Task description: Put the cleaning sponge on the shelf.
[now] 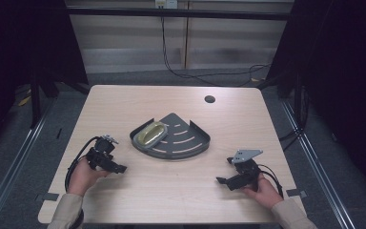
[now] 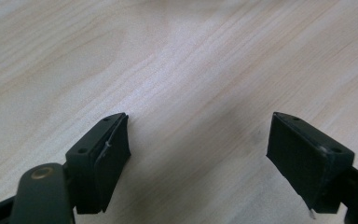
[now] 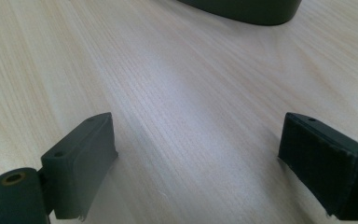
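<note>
left tool point(image 1: 119, 168) lower left, jaws spread, nothing in em | right tool point(image 1: 221, 180) lower right, same deal | dark grey fan-shaped metal tray point(image 1: 190, 143) mid-frame on light wood counter point(image 1: 124, 105), yellowish oval soap bar point(image 1: 151, 134) in it

high view looking down on whole table point(image 1: 124, 102); gripper views skimming its wood closely; right one perhaps catching the tray point(image 3: 242, 9).
</note>
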{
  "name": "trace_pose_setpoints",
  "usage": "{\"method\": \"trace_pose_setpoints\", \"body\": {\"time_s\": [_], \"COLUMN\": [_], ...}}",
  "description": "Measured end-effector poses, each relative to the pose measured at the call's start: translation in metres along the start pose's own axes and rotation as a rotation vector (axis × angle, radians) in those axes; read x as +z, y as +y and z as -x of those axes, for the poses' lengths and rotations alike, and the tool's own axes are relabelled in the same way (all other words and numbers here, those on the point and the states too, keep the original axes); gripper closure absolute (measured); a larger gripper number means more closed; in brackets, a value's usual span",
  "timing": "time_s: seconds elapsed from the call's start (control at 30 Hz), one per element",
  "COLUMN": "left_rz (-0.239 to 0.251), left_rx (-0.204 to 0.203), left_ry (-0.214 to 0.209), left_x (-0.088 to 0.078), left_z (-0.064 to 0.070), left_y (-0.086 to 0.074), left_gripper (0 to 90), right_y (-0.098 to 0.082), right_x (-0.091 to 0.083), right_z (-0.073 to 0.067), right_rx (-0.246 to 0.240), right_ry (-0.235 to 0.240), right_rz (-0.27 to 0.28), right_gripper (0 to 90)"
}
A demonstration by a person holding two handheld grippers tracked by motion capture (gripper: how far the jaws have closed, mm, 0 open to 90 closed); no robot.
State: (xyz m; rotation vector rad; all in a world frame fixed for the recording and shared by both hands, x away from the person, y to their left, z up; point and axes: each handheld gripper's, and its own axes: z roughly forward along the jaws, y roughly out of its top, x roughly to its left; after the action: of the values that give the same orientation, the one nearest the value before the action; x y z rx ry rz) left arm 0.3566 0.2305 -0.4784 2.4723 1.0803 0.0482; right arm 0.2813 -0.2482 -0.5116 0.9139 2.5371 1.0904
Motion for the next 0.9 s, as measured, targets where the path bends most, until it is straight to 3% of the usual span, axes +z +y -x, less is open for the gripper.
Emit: {"method": "trace_pose_setpoints", "body": {"time_s": [0.37,0.57,0.9], "left_rz": [0.043,0.091,0.16], "left_rx": [0.094,0.075,0.065], "left_ry": [0.086,0.087,0.095], "left_x": [0.008,0.012,0.014], "left_z": [0.011,0.013,0.014], "left_y": [-0.007,-0.012,-0.02], "left_gripper": [10.7,1.4,0.0], "right_y": [0.0,0.0,0.0], "right_x": [0.0,0.0,0.0], "right_z": [0.0,0.0,0.0], "right_rx": [0.0,0.0,0.002], "right_ry": [0.001,0.0,0.001], "right_rz": [0.0,0.0,0.001], "right_gripper": [10.2,10.2,10.2]}}
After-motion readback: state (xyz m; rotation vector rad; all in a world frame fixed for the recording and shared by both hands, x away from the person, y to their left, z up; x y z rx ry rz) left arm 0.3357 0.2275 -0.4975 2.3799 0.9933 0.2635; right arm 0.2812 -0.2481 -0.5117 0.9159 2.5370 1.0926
